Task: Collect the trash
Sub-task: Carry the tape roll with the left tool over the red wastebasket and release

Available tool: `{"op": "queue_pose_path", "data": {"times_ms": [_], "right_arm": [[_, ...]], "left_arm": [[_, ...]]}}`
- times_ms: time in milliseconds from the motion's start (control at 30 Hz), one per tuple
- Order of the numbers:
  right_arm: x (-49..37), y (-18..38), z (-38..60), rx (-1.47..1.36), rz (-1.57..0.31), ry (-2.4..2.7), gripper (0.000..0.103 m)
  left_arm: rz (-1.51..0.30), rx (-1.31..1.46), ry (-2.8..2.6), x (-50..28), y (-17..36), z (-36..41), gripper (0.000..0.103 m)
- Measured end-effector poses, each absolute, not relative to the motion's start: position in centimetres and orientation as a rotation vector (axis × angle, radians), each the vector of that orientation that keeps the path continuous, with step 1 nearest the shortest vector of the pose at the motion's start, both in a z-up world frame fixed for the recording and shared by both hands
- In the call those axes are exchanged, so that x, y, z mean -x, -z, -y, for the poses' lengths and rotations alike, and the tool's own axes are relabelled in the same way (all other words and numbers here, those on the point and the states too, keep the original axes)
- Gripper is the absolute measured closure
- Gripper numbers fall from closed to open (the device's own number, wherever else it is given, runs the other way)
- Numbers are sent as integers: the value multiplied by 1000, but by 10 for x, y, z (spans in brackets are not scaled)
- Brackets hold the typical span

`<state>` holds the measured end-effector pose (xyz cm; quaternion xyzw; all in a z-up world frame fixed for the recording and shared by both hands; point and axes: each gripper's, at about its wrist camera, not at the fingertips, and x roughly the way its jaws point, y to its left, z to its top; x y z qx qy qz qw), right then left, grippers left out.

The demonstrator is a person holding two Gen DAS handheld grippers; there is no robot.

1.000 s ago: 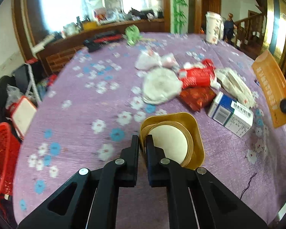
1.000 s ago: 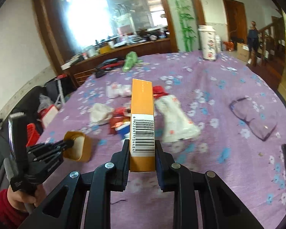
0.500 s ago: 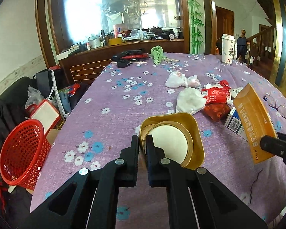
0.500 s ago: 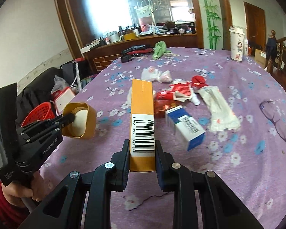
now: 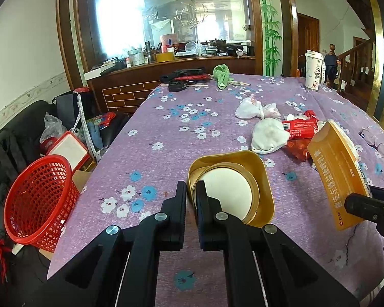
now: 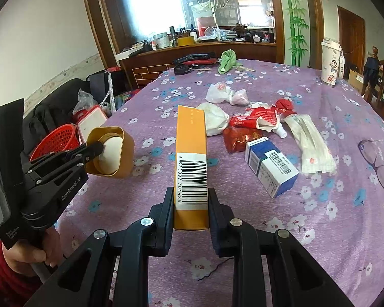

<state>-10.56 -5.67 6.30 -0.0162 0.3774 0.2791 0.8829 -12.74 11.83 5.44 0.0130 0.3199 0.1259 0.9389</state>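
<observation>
Both claws are loaded, left gripper (image 5: 191,195) pinching the gold tub (image 5: 230,186), right gripper (image 6: 187,206) clamping the orange box (image 6: 191,151), so you'd next carry them past the table's left edge to the red basket (image 5: 35,199).

Both my grippers loaded, above the table.
My right gripper (image 6: 190,199) clamps the orange box (image 6: 191,158); my left gripper (image 6: 99,148) pinches the gold container (image 6: 115,153).
</observation>
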Motion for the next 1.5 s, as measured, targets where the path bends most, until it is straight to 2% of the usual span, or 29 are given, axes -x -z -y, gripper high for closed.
{"op": "queue_pose_path", "data": {"times_ms": [933,1500], "right_arm": [[124,-73,38,78,-767,-606,78],[122,-81,-3,122,-770,-672,78]], "left_arm": [[-606,-23,-292,151,-67,-130,96],[-582,38,-343,164,-77,-168,96]]}}
